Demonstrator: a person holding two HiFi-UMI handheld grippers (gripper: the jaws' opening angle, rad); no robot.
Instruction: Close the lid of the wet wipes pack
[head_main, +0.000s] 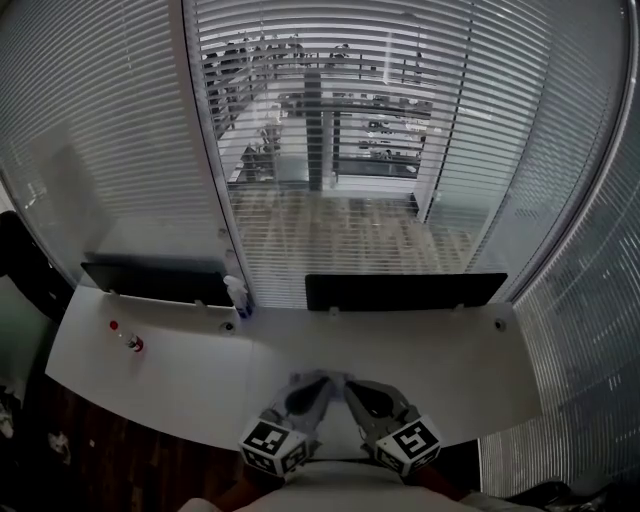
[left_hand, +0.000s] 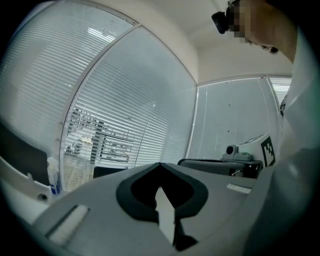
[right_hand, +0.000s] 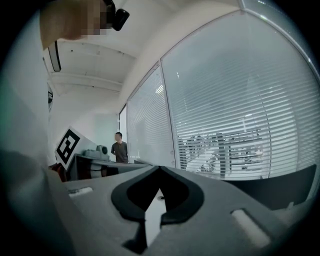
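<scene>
No wet wipes pack shows in any view. In the head view both grippers are held low, close to my body, over the near edge of the white desk (head_main: 200, 380). My left gripper (head_main: 312, 388) and my right gripper (head_main: 352, 392) angle toward each other, their tips almost meeting. In the left gripper view the left gripper (left_hand: 160, 165) points level at the blinds, its jaws together with nothing between them. The right gripper (right_hand: 159, 168) in its own view is likewise shut and empty.
Two dark monitors (head_main: 150, 280) (head_main: 405, 290) stand along the desk's back edge, with a spray bottle (head_main: 237, 293) between them. A small red-capped bottle (head_main: 131, 343) lies at the desk's left. Glass walls with blinds (head_main: 330, 150) rise behind. A person (right_hand: 119, 147) stands far off.
</scene>
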